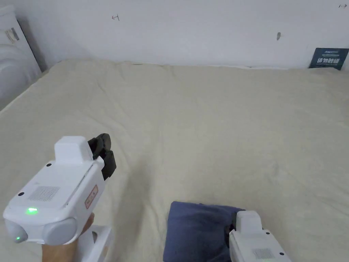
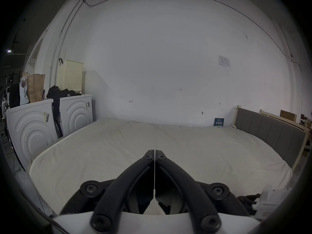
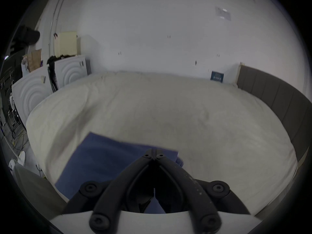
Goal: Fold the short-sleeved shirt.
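- Bed (image 1: 211,129): cream sheet, wrinkled, takes up most of the head view. Near edge cut off by the frame bottom; far edge meets the white wall (image 1: 191,30).
- Headboard (image 2: 270,129): grey, padded, at the bed's right end in both gripper views. Lens distortion bends it.
- Two white appliances (image 2: 33,128) off the bed's left end, with bags and dark clothes on top. Too small to tell more.
- Shirt (image 1: 196,232): blue, folded into a flat rectangle, lies on the bed at the near edge, right of centre. Head view cuts off its bottom, and the right device covers its right side. In the right gripper view it is motion-blurred, so folds and sleeves can't be made out.
- Left hand-held gripper (image 1: 102,150): raised over bare sheet, well apart from the shirt. Jaws together, nothing between them; its own view (image 2: 154,153) shows only a hairline seam. The hand (image 1: 64,250) under it is mostly cut off.
- Right hand-held gripper (image 3: 154,153): jaws together in its own view, tips over the shirt's far right corner. Can't tell if cloth is pinched between them or just lies behind; dark and blurred there. In the head view the white body hides the jaws and runs off the bottom.
- Small dark sign (image 1: 329,58) leans on the wall at the bed's far right. Partly cut off by the frame edge.
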The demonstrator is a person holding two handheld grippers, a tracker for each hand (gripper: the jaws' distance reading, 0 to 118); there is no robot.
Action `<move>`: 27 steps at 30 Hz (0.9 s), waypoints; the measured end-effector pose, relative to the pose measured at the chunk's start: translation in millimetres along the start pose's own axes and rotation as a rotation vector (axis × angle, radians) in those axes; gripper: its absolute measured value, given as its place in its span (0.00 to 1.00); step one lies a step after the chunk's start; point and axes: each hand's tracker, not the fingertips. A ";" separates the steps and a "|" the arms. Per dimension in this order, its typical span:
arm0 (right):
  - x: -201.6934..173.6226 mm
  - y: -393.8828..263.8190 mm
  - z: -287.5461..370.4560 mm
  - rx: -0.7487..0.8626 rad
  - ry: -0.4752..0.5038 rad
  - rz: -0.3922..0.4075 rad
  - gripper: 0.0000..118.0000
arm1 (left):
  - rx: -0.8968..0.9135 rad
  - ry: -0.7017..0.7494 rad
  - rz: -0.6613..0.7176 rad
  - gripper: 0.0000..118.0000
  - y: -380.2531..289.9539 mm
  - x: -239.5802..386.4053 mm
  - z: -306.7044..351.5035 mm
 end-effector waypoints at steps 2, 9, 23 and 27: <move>-0.3 -10.0 -10.7 -0.042 0.004 -0.016 0.02 | -0.021 -0.005 0.013 0.00 -5.8 -1.1 -2.9; 6.8 -34.6 -30.2 -0.075 0.003 -0.026 0.02 | -0.198 -0.077 0.137 0.07 -40.0 -0.6 -20.1; 13.8 -36.9 -29.5 -0.066 0.043 -0.020 0.01 | -0.890 -0.354 0.457 0.98 -168.4 16.5 -106.5; 15.1 -37.2 -29.6 -0.066 0.050 -0.019 0.01 | -0.967 -0.382 0.483 0.64 -183.6 22.6 -123.0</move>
